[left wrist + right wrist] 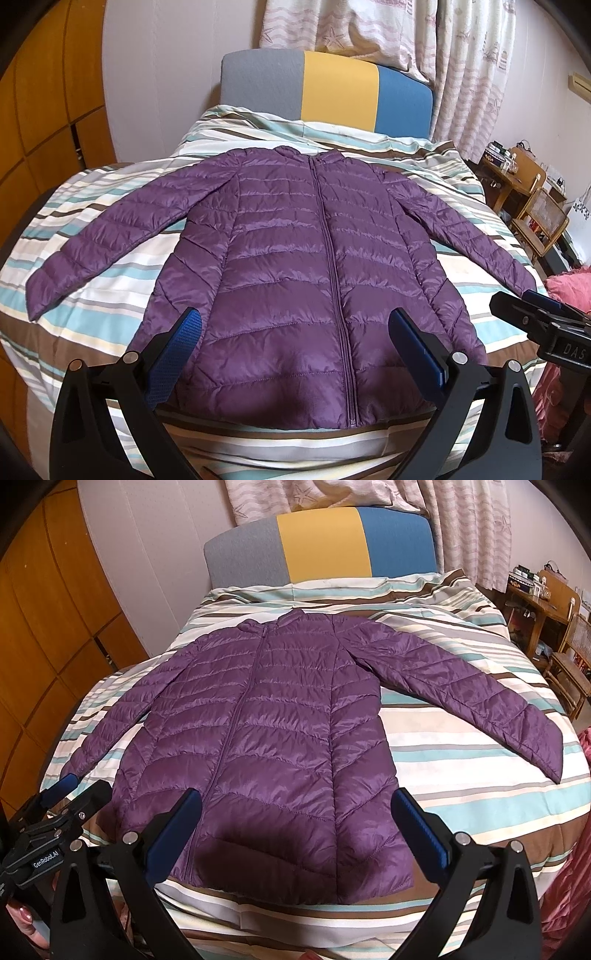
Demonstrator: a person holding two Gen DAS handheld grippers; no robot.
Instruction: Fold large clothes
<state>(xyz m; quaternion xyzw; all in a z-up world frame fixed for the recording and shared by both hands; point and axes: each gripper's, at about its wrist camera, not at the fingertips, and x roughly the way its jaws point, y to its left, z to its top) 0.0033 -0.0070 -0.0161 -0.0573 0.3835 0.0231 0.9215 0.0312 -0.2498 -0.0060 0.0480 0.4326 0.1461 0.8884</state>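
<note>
**Status: no fold made yet**

Jacket [295,280] lies flat, zipped, sleeves spread, mid-bed [110,266]. I hold left gripper [295,343] and right gripper [295,823] above hem, jaws spread, empty. Left: sleeves in, body folded, i.e. all steps.

Purple quilted jacket [295,266] on a brown, teal and white striped bedspread [110,266]

— Setting?
— Home bedroom. In front of me: bed with striped duvet [110,266], padded headboard [332,88], starfish-print curtains [472,55], wooden wardrobe [48,627], cluttered desk [535,602].
</note>
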